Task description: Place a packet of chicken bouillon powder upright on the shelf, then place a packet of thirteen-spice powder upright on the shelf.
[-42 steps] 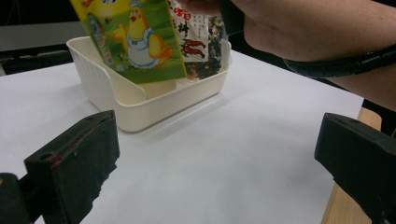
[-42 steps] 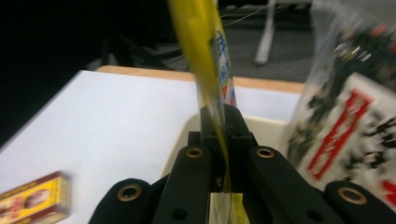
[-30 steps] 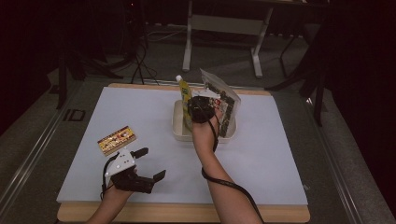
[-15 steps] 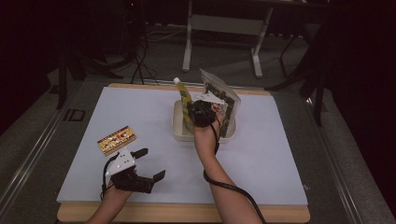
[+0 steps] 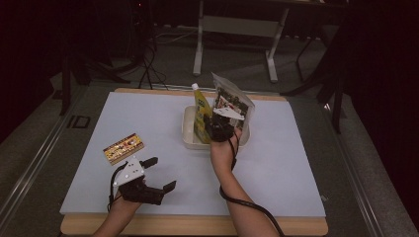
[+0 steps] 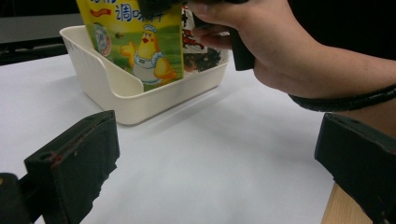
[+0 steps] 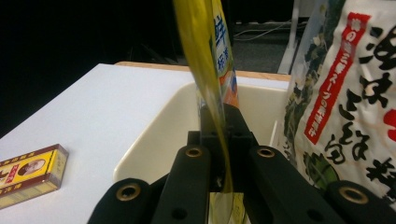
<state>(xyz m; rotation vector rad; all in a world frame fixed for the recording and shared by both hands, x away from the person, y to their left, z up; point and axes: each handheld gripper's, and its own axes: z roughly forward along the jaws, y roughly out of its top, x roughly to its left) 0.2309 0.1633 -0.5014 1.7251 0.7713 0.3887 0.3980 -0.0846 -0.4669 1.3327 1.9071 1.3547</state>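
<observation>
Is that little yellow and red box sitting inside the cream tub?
No, the small box lies flat on the white table, well apart from the cream tub.

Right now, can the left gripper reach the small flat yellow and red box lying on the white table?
Probably yes. The left gripper is open and holds nothing, and the small flat yellow and red box lies just ahead of it on the white table, with nothing between them.
</observation>
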